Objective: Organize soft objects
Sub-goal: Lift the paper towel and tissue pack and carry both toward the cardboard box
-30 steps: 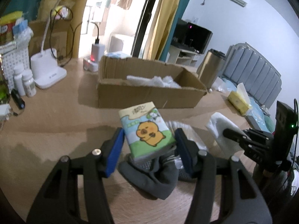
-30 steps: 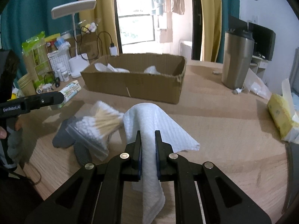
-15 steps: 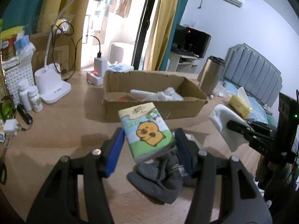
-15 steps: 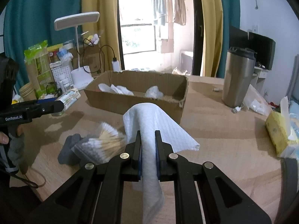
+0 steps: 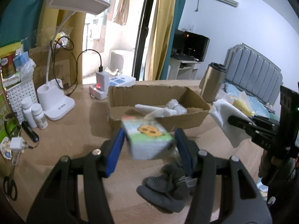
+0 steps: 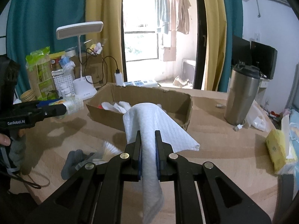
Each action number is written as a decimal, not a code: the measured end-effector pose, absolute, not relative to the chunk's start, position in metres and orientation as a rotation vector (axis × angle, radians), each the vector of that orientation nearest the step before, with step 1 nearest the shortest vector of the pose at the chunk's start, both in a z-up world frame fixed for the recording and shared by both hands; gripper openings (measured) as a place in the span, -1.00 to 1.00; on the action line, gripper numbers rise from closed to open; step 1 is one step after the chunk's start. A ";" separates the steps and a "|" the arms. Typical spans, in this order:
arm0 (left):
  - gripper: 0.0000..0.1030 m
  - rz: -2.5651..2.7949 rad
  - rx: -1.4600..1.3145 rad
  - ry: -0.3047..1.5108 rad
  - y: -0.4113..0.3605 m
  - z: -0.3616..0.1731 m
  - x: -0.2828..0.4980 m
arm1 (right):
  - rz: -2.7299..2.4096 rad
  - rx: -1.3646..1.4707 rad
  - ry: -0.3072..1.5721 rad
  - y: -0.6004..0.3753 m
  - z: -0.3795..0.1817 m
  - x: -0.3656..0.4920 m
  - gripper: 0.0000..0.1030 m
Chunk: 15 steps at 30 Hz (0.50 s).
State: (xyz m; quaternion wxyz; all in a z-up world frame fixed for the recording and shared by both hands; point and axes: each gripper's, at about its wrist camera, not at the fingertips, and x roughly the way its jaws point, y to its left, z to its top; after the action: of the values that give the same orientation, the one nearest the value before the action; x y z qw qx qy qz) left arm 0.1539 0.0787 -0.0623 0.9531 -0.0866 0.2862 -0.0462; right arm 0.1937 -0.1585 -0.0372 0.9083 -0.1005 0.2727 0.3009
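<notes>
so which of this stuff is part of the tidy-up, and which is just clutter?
Job: tissue pack in left hand-held gripper; white cloth in right hand-held gripper; cardboard box; grey socks; cotton swabs.

Clutter: lamp; tumbler; pill bottles; scissors.

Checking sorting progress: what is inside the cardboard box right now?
The cardboard box holds several white soft items, with something red at its left end. The left gripper's tissue pack and the right gripper's white cloth hide part of the floor.
</notes>
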 end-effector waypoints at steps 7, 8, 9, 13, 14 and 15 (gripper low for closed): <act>0.11 -0.079 -0.174 0.590 0.086 -0.066 0.163 | 0.636 -0.215 0.543 -0.149 -0.031 0.204 -0.77; 0.11 -0.082 -0.176 0.597 0.087 -0.068 0.163 | 0.640 -0.216 0.542 -0.147 -0.030 0.206 -0.77; 0.11 -0.078 -0.170 0.610 0.088 -0.071 0.163 | 0.644 -0.219 0.542 -0.145 -0.030 0.207 -0.77; 0.13 -0.040 -0.162 0.699 0.097 -0.094 0.171 | 0.655 -0.220 0.549 -0.139 -0.032 0.211 -0.77; 0.14 -0.016 -0.170 0.725 0.102 -0.101 0.174 | 0.659 -0.222 0.554 -0.137 -0.034 0.212 -0.76; 0.14 0.006 -0.179 0.740 0.106 -0.106 0.175 | 0.662 -0.223 0.558 -0.136 -0.035 0.213 -0.77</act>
State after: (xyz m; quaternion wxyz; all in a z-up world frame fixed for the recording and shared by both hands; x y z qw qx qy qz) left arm 0.1752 0.1058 -0.1065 0.9285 -0.0875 0.3609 0.0030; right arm 0.2127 -0.1360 -0.0353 0.9018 -0.1080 0.2697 0.3199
